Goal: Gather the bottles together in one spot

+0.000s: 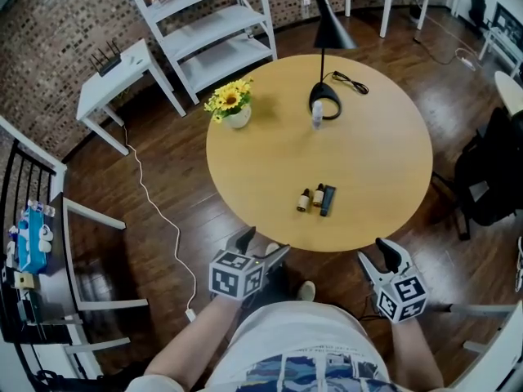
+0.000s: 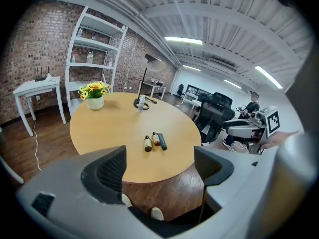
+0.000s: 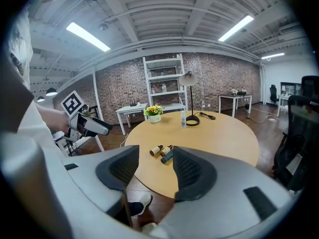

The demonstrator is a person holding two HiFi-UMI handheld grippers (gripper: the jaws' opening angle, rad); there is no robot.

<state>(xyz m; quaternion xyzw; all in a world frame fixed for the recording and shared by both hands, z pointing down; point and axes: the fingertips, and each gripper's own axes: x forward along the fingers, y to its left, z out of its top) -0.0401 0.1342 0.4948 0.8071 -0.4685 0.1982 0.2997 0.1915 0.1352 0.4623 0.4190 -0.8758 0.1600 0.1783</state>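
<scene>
Your left gripper [image 1: 261, 246] and right gripper [image 1: 377, 260]: jaws apart, empty. Two amber bottles [image 1: 304, 200] and dark tube [image 1: 327, 200] grouped at 6 o'clock on the bench [image 1: 261, 162]; clear bottle [image 1: 317, 114] at 12 o'clock left to bring.

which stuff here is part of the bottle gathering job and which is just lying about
Job: left brown bottle, right brown bottle, dark blue bottle, standing clear bottle.
Lying about: lamp, flower pot, white shelf, white side table.
</scene>
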